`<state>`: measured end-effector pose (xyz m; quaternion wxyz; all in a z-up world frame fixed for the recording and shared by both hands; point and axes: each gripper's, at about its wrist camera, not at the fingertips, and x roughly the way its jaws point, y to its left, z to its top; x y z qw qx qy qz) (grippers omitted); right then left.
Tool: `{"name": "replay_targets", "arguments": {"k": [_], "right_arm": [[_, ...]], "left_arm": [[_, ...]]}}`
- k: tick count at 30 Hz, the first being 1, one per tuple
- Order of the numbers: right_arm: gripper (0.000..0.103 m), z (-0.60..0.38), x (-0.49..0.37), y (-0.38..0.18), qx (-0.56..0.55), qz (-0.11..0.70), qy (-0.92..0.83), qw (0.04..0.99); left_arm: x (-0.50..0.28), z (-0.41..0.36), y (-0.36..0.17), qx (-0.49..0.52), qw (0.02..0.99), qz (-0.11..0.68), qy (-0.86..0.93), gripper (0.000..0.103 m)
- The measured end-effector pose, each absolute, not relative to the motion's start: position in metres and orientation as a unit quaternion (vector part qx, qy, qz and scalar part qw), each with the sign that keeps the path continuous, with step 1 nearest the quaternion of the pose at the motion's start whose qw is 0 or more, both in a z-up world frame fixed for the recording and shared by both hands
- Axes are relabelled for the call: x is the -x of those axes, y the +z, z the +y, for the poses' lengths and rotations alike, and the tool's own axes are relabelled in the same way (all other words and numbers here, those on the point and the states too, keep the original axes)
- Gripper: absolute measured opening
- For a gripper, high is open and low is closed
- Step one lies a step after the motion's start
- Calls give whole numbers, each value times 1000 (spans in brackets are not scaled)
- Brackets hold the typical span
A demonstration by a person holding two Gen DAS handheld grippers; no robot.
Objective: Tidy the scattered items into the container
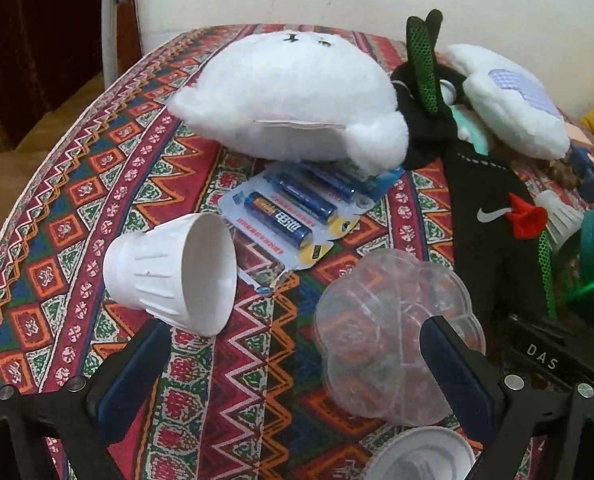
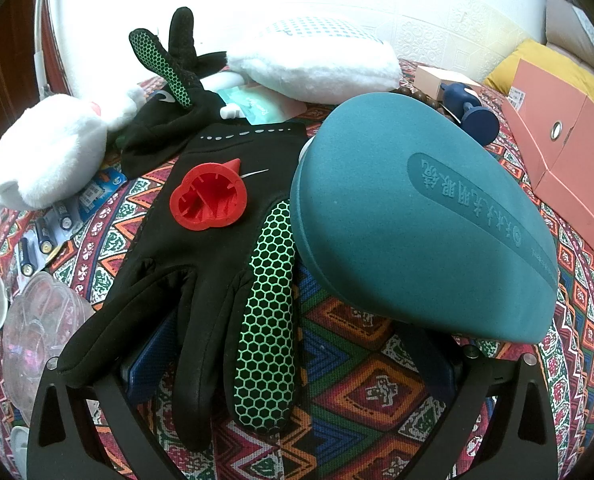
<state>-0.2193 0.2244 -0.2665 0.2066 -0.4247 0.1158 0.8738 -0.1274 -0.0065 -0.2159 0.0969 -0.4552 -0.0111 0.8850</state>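
Note:
My left gripper (image 1: 297,344) is open and empty, low over the patterned cloth. A white plastic cup (image 1: 173,272) lies on its side by its left finger. A clear flower-shaped lid (image 1: 393,336) lies by its right finger. A battery pack (image 1: 301,216) lies beyond, partly under a white plush toy (image 1: 289,96). My right gripper (image 2: 293,380) is open. A black and green glove (image 2: 225,264) lies over its left finger, with a red plastic piece (image 2: 209,200) on it. A teal glasses case (image 2: 421,220) covers its right finger.
A second glove (image 2: 169,92) and another white plush (image 2: 313,56) lie at the back. A pink box (image 2: 561,152) stands at the right. A navy dumbbell-shaped object (image 2: 469,108) sits behind the case. A white lid (image 1: 421,456) is at the left view's bottom edge.

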Motion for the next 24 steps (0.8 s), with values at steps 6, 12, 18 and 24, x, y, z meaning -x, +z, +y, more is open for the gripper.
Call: {"name": "replay_targets", "arguments": {"k": [6, 12, 18, 24], "right_arm": [[103, 224, 219, -266, 425, 116, 874, 207], [103, 224, 219, -266, 425, 116, 874, 207], [103, 225, 220, -266, 425, 116, 874, 207], [103, 224, 219, -266, 425, 116, 874, 207]], "left_arm": [[132, -12, -220, 466, 96, -21, 879, 103], [132, -11, -221, 468, 98, -19, 878, 103], [131, -9, -223, 471, 103, -14, 876, 103], [131, -9, -224, 473, 101, -12, 875, 103]]}}
